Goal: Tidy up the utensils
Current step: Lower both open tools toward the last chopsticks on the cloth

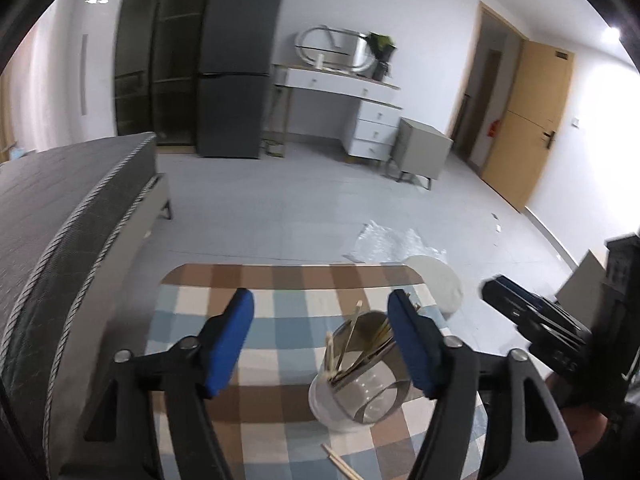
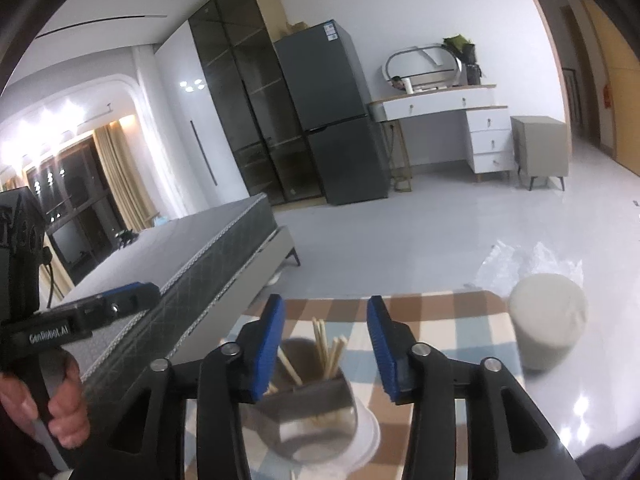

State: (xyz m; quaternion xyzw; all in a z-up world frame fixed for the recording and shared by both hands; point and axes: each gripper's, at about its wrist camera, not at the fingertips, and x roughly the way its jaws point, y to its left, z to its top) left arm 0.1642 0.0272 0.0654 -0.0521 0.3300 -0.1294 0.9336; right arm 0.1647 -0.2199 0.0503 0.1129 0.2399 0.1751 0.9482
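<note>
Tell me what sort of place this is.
Probably a studio flat or bedroom, not a kitchen: a bed beside the checked table, a fridge against the wall, and a dressing table with mirror. The work is at a utensil holder.

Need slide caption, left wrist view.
Open left gripper hovers over utensil holder of chopsticks on checkered tablecloth.

Both were held level and spread wide with nothing between the blue pads: the left hand-held gripper and the right hand-held gripper, while a bare hand clasped the left one's handle.
</note>
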